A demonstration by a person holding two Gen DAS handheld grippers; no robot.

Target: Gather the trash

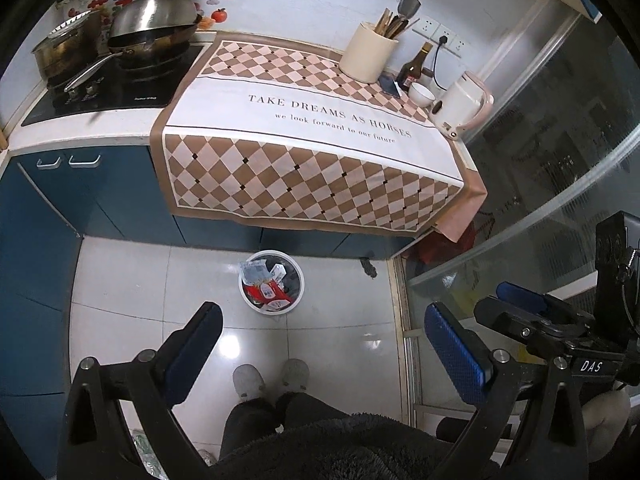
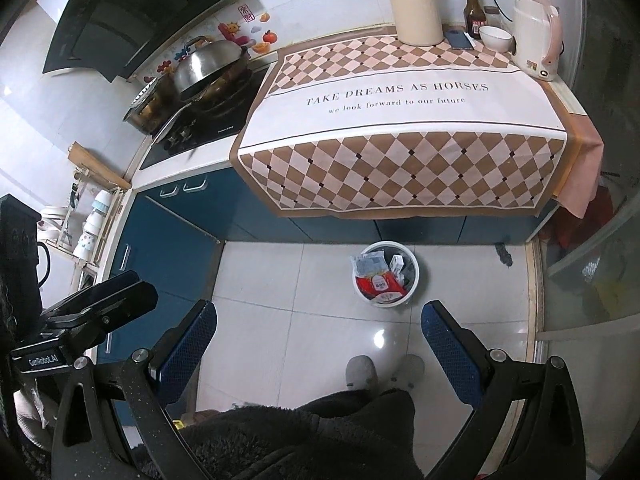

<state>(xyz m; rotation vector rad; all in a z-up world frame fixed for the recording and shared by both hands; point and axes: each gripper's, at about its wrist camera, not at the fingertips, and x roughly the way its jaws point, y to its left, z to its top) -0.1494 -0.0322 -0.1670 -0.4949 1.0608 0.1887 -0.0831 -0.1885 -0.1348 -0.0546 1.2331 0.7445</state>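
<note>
A white trash bin (image 1: 297, 285) stands on the tiled floor in front of the blue cabinets. It holds a red packet (image 1: 269, 292) and white wrappers. The bin also shows in the right wrist view (image 2: 414, 276). My left gripper (image 1: 322, 314) is open and empty, held high above the floor, with the bin ahead between its fingers. My right gripper (image 2: 318, 310) is open and empty at a similar height, with the bin a little right of its centre. The right gripper also shows at the right edge of the left wrist view (image 1: 520, 300).
A counter with a checkered cloth (image 1: 312, 152) carries a utensil holder (image 1: 368, 56), brown bottle (image 1: 414, 68), white bowl (image 1: 421, 94) and kettle (image 1: 460, 108). A wok (image 1: 156, 24) and pot (image 1: 60, 50) sit on the stove. A glass door (image 1: 552, 184) stands right. The person's feet (image 1: 272, 378) are below.
</note>
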